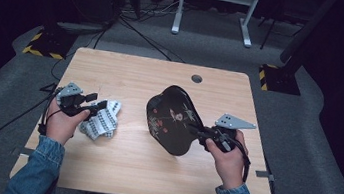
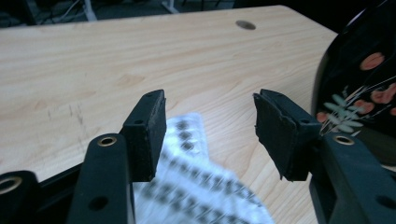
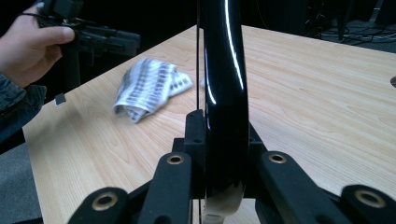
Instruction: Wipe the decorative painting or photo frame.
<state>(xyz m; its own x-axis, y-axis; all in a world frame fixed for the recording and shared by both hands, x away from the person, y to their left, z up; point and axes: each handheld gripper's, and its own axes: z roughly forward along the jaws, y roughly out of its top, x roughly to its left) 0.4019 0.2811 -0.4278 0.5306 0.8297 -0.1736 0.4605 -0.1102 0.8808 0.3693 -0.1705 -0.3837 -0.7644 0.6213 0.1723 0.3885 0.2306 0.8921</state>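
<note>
A pale wooden table [image 1: 120, 171] with a round cable hole [image 1: 196, 78] at twelve o'clock is standing on grey carpet in a dark room, cables trailing behind it. At nine o'clock, a crumpled white cloth with grey checked print [image 1: 101, 122] is lying flat. The left gripper [image 1: 99, 107] is hovering over it, jaws apart and empty; its own view is showing the cloth [image 2: 201, 186] blurred beneath. At three o'clock, the right gripper [image 1: 196, 130] is clamping the rim of a glossy black tray with pink flowers [image 1: 172, 119], tilted up on edge. The right gripper view is showing the tray's thin edge [image 3: 224, 93] between the pads.
</note>
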